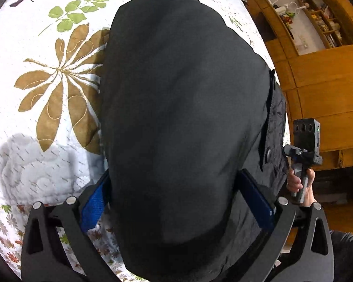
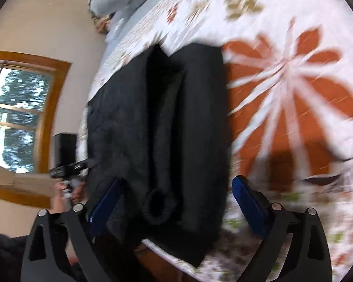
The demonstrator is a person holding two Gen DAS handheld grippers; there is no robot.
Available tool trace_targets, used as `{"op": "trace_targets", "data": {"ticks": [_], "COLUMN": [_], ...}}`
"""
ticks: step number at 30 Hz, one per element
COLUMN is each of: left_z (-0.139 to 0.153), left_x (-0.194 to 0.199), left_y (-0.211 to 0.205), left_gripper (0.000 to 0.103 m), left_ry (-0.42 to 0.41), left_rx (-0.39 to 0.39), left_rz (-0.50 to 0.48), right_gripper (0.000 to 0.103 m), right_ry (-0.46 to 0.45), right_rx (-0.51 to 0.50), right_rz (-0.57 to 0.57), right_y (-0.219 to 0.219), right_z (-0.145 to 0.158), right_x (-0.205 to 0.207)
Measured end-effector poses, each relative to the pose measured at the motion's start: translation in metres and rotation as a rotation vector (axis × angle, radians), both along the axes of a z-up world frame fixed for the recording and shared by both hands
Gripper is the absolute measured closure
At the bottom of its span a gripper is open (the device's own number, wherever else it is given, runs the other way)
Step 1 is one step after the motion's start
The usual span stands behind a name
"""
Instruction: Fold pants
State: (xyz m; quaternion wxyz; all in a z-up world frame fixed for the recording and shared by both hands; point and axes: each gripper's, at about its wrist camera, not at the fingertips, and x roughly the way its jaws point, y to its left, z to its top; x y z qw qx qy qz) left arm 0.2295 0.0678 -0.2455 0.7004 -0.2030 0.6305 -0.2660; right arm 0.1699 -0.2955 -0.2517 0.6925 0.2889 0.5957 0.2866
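Black pants [image 1: 176, 117] lie between the wide-open left gripper [image 1: 176, 199].

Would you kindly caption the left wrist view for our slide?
Open left tool straddling black fabric pants on a floral quilted bedspread.

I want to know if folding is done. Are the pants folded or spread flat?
Folded: the pants lie as a compact black bundle on the floral bedspread, layers overlapping, with a rolled cuff showing at the near end.
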Motion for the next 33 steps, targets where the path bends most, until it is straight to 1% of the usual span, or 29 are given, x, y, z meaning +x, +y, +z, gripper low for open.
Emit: {"op": "trace_targets", "data": {"ticks": [2,3,4,6,7,10,13,16,20,26,29,33], "left_z": [0.000,0.001,0.001,0.000,-0.001,-0.003,-0.005,-0.001,0.003,0.008,0.008,0.006], "left_x": [0.000,0.000,-0.001,-0.008,-0.009,-0.006,0.002,0.022,0.053,0.090,0.098,0.103], "left_y": [0.000,-0.001,0.001,0.002,0.003,0.004,0.006,0.002,0.002,0.000,0.001,-0.005], "left_gripper": [0.002,0.002,0.002,0.003,0.003,0.003,0.003,0.003,0.003,0.003,0.003,0.002], "left_ry": [-0.002,-0.005,-0.009,-0.023,-0.024,-0.023,-0.016,-0.034,-0.050,-0.049,-0.045,-0.048], "left_rx": [-0.008,-0.015,-0.023,-0.046,-0.053,-0.076,-0.088,-0.072,-0.053,-0.007,0.009,0.037], "left_rz": [0.010,0.020,0.032,0.062,0.072,0.114,0.147,0.174,0.204,0.209,0.205,0.187], "right_gripper": [0.018,0.027,0.040,0.050,0.054,0.061,0.063,0.063,0.063,0.063,0.063,0.060], "right_ry": [-0.057,-0.088,-0.106,-0.150,-0.164,-0.208,-0.246,-0.258,-0.245,-0.229,-0.215,-0.187], "right_rx": [-0.061,-0.065,-0.056,-0.061,-0.071,-0.097,-0.096,-0.101,-0.076,-0.047,-0.035,-0.002], "right_rz": [0.029,0.038,0.040,0.054,0.061,0.085,0.085,0.073,0.035,0.017,0.019,0.000], "right_y": [0.011,0.015,0.016,0.018,0.020,0.030,0.032,0.034,0.031,0.029,0.028,0.018], "right_z": [0.006,0.011,0.015,0.027,0.031,0.046,0.059,0.064,0.059,0.050,0.043,0.031], "right_x": [0.000,-0.001,-0.001,0.002,0.004,0.017,0.036,0.057,0.081,0.106,0.115,0.112]}}
